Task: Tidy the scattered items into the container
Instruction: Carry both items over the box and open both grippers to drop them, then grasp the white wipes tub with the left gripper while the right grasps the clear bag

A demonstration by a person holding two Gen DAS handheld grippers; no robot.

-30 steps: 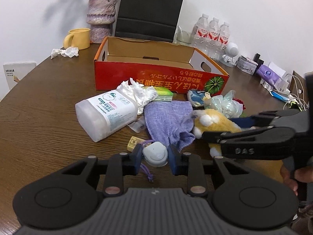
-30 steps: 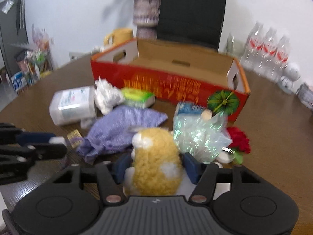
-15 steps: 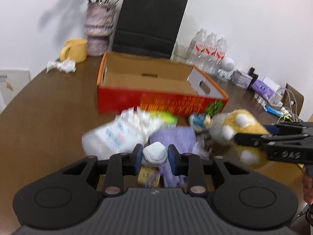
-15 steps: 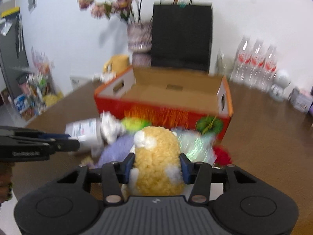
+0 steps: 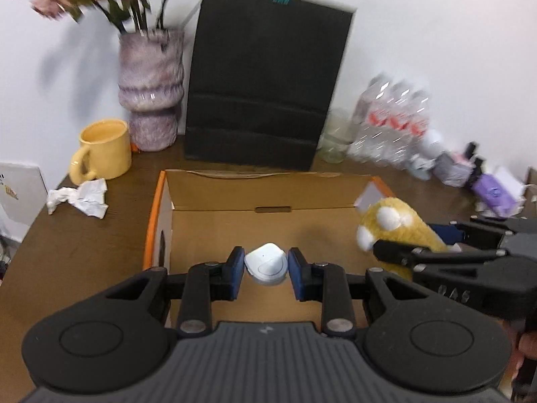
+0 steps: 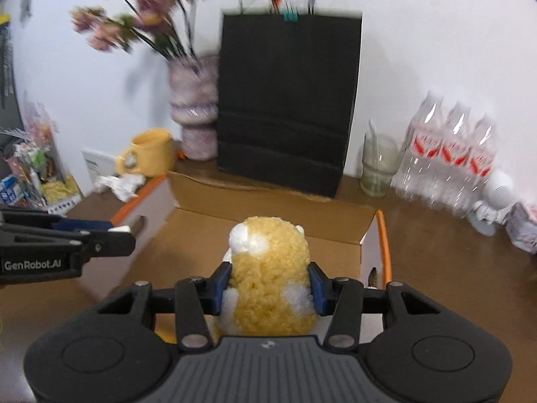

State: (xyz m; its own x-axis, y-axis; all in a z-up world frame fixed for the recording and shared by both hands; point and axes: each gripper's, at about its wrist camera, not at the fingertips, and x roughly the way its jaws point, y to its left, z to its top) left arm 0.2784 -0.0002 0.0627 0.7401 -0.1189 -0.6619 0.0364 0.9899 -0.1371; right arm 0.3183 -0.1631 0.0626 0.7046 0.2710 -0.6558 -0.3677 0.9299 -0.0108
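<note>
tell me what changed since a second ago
Both grippers rose off the table and forward over the cardboard box. The left gripper keeps the small white case; the right gripper keeps the yellow plush toy. Nothing released; the box is unmoved.

Box (image 5: pixel 261 198) before bag (image 5: pixel 265 77), mug (image 5: pixel 102 149) left.

Both tongs are matte black plastic: a ribbed grey centre plate flanked by two round discs, linkage bars with silver pivot screws, and blue pads on the fingers (image 5: pixel 235 270). The left tongs (image 6: pixel 119 235) carry white "GenRobot.AI" lettering (the right tongs (image 5: pixel 379 252) show embossed letters).
</note>
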